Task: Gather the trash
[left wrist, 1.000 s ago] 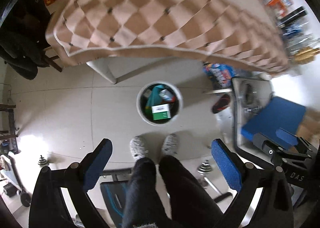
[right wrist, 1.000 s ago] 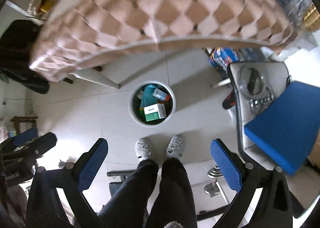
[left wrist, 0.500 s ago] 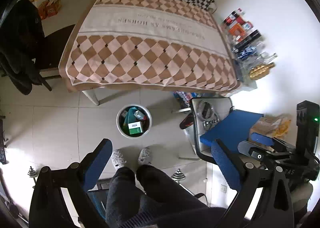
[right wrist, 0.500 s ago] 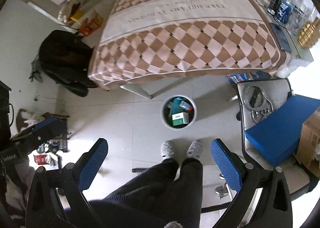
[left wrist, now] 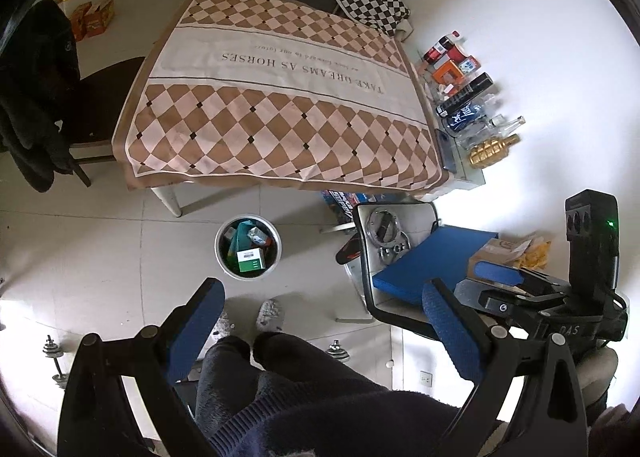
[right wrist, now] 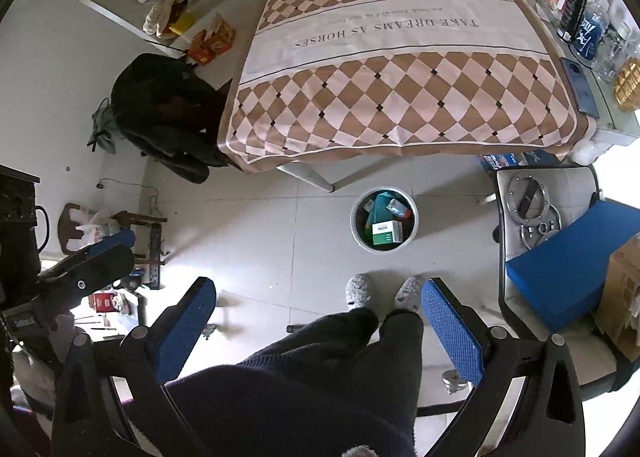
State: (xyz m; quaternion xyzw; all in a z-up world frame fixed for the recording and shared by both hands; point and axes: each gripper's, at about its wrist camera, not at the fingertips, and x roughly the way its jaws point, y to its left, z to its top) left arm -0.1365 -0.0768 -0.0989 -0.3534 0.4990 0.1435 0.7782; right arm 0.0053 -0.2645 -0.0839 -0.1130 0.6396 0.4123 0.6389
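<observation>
Both tongs, left gripper (left wrist: 320, 321) and right gripper (right wrist: 318, 315), gape wide, holding nothing. One trash bin (right wrist: 384, 220) sits on the floor by the table (right wrist: 400, 69), with two slippered feet (right wrist: 384, 292) just beside it.

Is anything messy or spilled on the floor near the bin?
No spill shows. The bin stands upright on the tiles by the table, with boxes inside, none visible beside it. Both tongs, left and right, are open and empty.
</observation>
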